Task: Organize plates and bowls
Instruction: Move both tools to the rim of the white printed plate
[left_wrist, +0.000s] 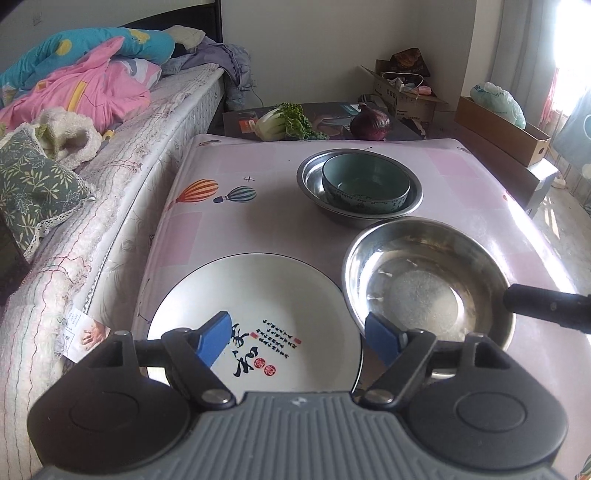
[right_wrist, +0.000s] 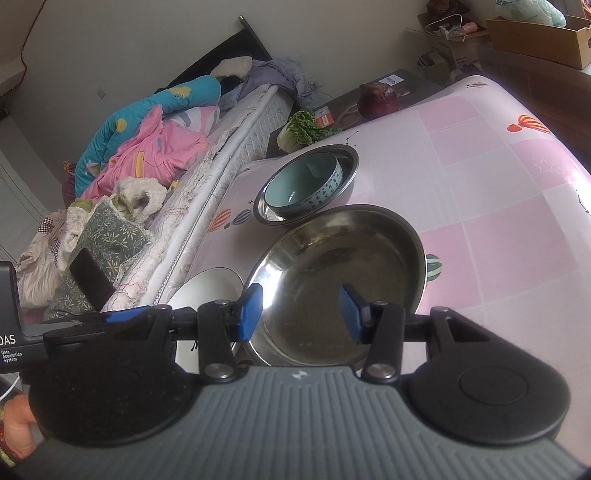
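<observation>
A bed (left_wrist: 122, 147) heaped with pink and blue bedding (left_wrist: 85, 77) ran along the left of the table (left_wrist: 258, 206), whose pink patterned cloth carried small hot-air balloons.

The left claw (left_wrist: 299, 338) hovered low over the near edge with its blue-padded fingers (left_wrist: 214, 341) spread wide and nothing between them. Directly under and ahead of it lay the white plate (left_wrist: 258, 295), flat on the cloth, with black calligraphy and red seals on its face. The claw's left pad hung over the plate, while its right pad sat over the gap where plate met the large steel bowl (left_wrist: 428, 280).

That bowl stood just right of the plate, rims nearly touching. The right claw (right_wrist: 301, 312) was poised at its near rim, fingers parted and gripping nothing, the left pad above the rim and the right pad over the basin.

Beyond both claws, a teal bowl (left_wrist: 365, 184) nested inside a smaller steel bowl (left_wrist: 314, 184). Farther back, a leafy cabbage (left_wrist: 284, 122) lay left of a purple cabbage (left_wrist: 370, 122).
</observation>
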